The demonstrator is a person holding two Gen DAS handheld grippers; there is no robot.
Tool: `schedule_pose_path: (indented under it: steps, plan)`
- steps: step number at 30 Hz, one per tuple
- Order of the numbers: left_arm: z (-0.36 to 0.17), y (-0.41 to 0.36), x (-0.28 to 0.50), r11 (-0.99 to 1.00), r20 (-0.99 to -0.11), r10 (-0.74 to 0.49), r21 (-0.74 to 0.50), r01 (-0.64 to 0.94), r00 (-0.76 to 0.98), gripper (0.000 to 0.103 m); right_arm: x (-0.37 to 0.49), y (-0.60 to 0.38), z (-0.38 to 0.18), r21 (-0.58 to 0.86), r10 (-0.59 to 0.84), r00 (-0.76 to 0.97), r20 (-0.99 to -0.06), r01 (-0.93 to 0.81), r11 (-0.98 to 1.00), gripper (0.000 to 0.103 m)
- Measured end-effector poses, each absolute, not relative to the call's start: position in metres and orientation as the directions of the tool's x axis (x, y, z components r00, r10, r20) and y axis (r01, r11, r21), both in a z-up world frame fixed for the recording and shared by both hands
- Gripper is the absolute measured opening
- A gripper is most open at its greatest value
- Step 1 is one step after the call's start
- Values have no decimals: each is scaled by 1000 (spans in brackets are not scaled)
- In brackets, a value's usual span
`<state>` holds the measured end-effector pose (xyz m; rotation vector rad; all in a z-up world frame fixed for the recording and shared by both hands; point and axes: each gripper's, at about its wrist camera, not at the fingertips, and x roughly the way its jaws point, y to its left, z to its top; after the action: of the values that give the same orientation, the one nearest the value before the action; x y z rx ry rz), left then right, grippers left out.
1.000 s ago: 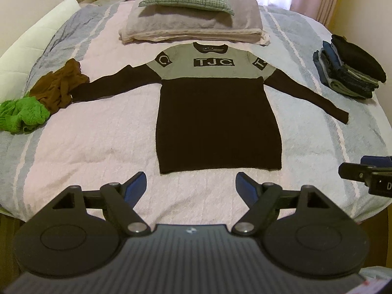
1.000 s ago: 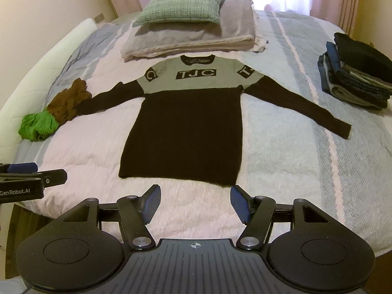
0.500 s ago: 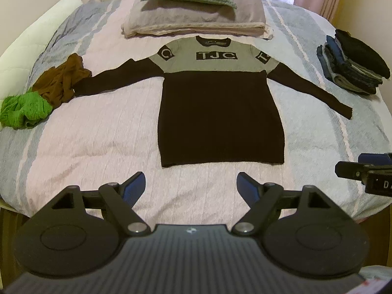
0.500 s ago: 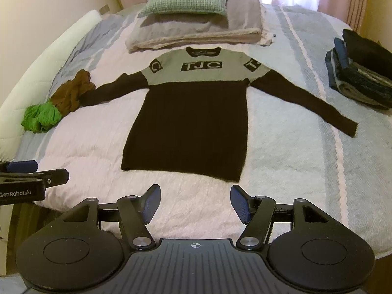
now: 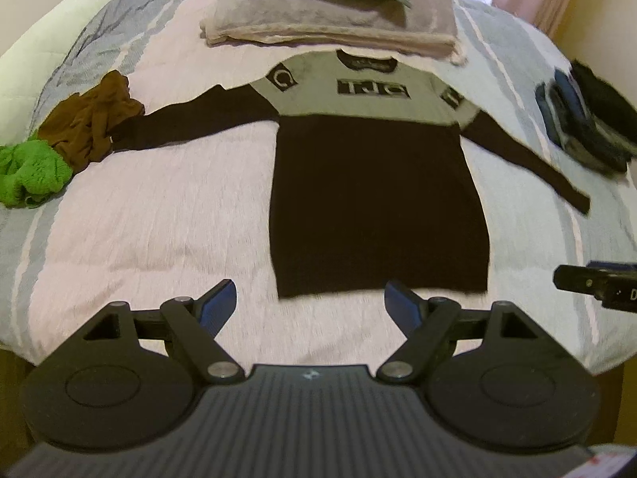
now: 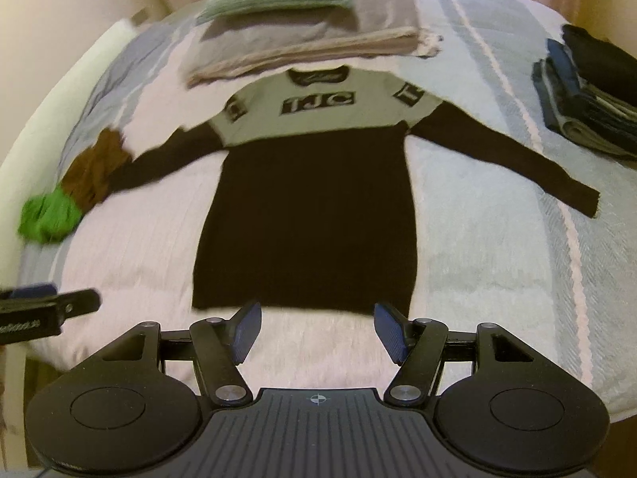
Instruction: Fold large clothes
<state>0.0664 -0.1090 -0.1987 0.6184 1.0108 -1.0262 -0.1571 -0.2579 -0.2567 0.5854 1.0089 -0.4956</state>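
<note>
While both tools hang open and empty, a sweater (image 5: pixel 378 199) lies flat on a striped bed (image 5: pixel 159 219), pillows (image 5: pixel 330 16) beyond, pale walls (image 6: pixel 79 8) behind.

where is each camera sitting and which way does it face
Left wrist: sits on the left tongs, looks down along them at the sweater spread on the bed; its own open tongs show, and the tip of the right tongs.
Right wrist: sits on the right tongs, same direction; its own open tongs show, and the left tongs' tip.
Both share the sweater, the pillows and the folded stack.
</note>
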Motion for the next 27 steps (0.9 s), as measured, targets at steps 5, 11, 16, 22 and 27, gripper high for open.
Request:
schedule_pose_path:
  steps: [5,11,16,22,27]
  plan:
    - [-221,-138,141,494,-896,-419,-89,865,147,79,-114,-293,-271,205,-158,410,-898,708,676,60]
    - [-292,-161,265,658,-884,-433,-179,732,174,79,-64,-330,-314,157,-171,321,-932,780,605,60]
    - [-371,-179,372,779,-852,-480,-305,548,208,75,-31,-351,-361,87,-208,256,-944,801,592,60]
    - [-468,-200,467,840,-802,-538,-481,252,261,73,-9,-374,-427,-12,-214,141,-967,809,588,60]
    - [-514,-210,507,830,-766,-552,-545,122,329,73,1,-386,-462,-95,-254,75,-964,798,595,60]
